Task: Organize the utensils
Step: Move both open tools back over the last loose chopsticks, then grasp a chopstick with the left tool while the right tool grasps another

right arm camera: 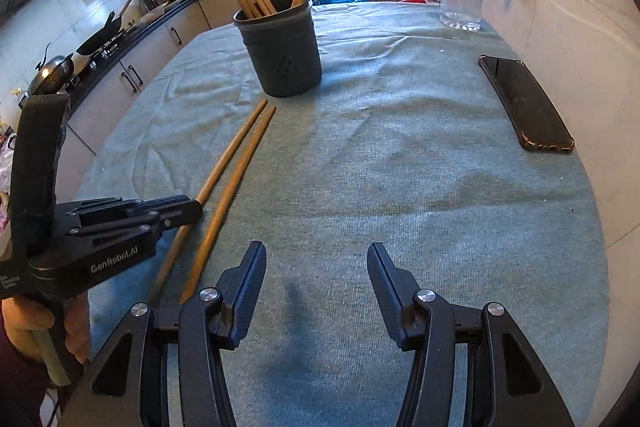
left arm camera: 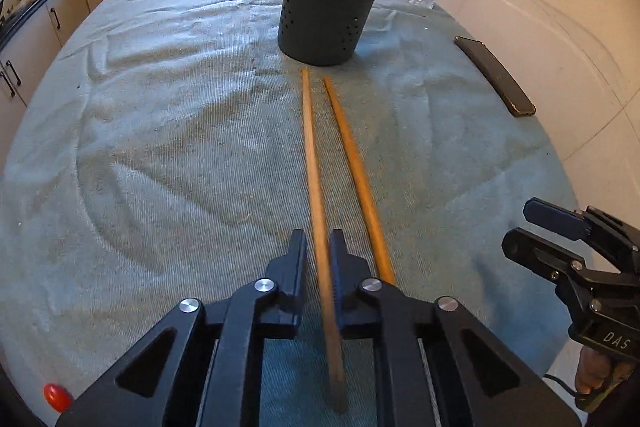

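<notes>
Left tongs [left arm camera: 318, 247] pinching chopstick [left arm camera: 314, 163] lying on surface [left arm camera: 160, 147], frame centre; right tongs [right arm camera: 316, 267] spread, empty. Step: pickup. Next: lift, carry to holder [left arm camera: 326, 3] at upper centre; second chopstick [left arm camera: 354, 171] remains.

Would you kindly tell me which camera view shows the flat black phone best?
The right wrist view: the flat black phone lies face-up there, its whole screen visible on the green cloth. The left wrist view shows it only edge-on, foreshortened near the frame's side.
</notes>
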